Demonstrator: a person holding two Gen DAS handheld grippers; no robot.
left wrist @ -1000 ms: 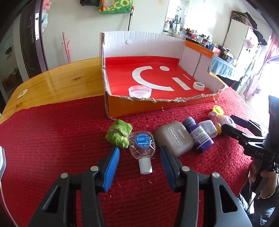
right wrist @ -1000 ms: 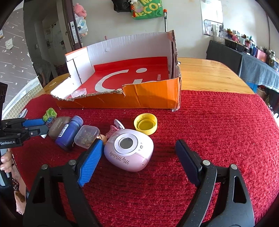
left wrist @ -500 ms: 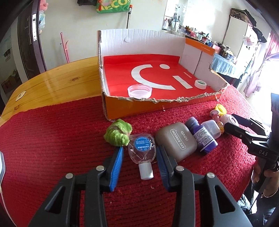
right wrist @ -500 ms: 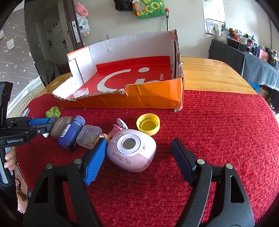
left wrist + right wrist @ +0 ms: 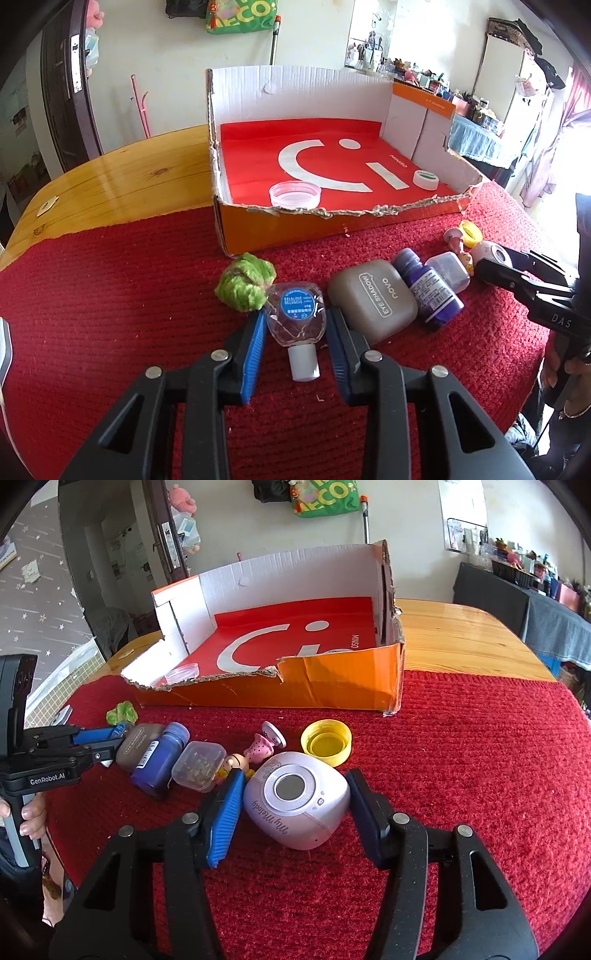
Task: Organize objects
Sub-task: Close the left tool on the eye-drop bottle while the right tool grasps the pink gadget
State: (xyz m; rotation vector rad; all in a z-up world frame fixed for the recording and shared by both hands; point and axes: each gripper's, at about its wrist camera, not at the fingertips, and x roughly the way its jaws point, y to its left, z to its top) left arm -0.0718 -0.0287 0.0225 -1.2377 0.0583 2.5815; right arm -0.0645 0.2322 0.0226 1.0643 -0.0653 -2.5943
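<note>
Jaws, left gripper point(image 5: 296, 334): just been closing; both blue pads now sit against the sides of the clear bottle point(image 5: 296, 316), clamped on it
Jaws, right gripper point(image 5: 295, 805): just been closing around the pink case point(image 5: 296, 799); left pad is at its side, right pad just beside its other side, and contact there cannot be told, so not yet a firm grip
Clear bottle: lies flat on the red mat point(image 5: 110, 314), white cap toward the camera, round blue label facing up
Pink case: rounded, with a grey disc on top, lying on the mat between the right jaws
Green tuft point(image 5: 245, 282): fuzzy clump touching the bottle's far left corner
Eye shadow case point(image 5: 373, 299): grey-brown, just right of the bottle, touching the left gripper's right finger
Purple bottle point(image 5: 428, 291): lies on its side against the eye shadow case
Small clear tub point(image 5: 198, 766): beside the purple bottle, holding small bits
Small figure point(image 5: 258, 751): pink-dressed, lying between the tub and the pink case
Yellow cap point(image 5: 326, 742): open side up, just beyond the pink case
Cardboard box point(image 5: 295, 232): orange, torn front edge, on the far part of the mat; red liner inside
In the box: clear lid point(image 5: 294, 194) near the front wall, small white jar point(image 5: 425, 180) at the right
Counter point(image 5: 122, 184): wooden, bare beyond the mat
</note>
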